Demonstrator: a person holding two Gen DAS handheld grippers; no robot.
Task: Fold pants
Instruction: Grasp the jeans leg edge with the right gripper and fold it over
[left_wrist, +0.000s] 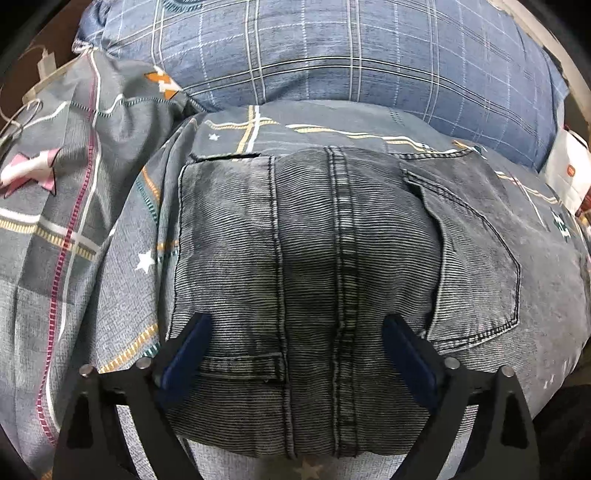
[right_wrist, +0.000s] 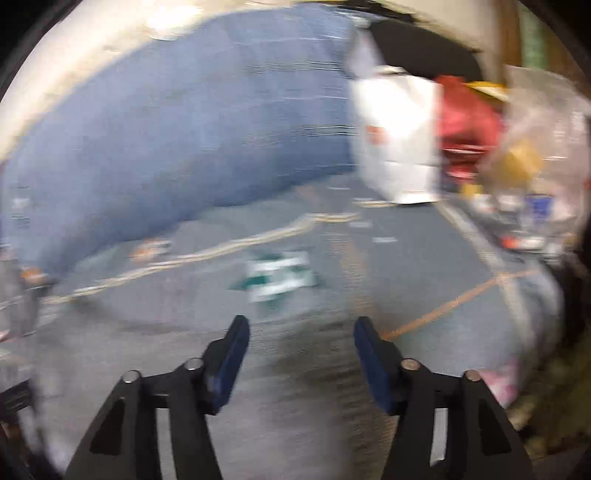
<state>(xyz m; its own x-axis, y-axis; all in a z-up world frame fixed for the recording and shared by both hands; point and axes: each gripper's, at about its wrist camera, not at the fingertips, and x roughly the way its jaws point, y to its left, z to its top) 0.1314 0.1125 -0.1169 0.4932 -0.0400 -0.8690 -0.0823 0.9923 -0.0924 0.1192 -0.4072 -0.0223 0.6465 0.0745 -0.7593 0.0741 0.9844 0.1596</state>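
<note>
Grey washed denim pants (left_wrist: 314, 240) lie folded into a compact block on the bed, with the centre seam running toward me and a back pocket (left_wrist: 476, 266) on the right. My left gripper (left_wrist: 295, 328) hovers over the near part of the pants, its blue-padded jaws spread wide to either side of the seam, gripping nothing. The right wrist view is smeared by motion. There my right gripper (right_wrist: 301, 326) stands open above the grey patterned bedsheet (right_wrist: 424, 266), with nothing between its fingers. I cannot make out the pants in that view.
A blue plaid pillow (left_wrist: 332, 55) lies behind the pants, and a rumpled grey quilt (left_wrist: 66, 206) is on the left. A white bag (right_wrist: 399, 140), a red item (right_wrist: 469, 122) and plastic clutter (right_wrist: 535, 177) crowd the bed's right edge.
</note>
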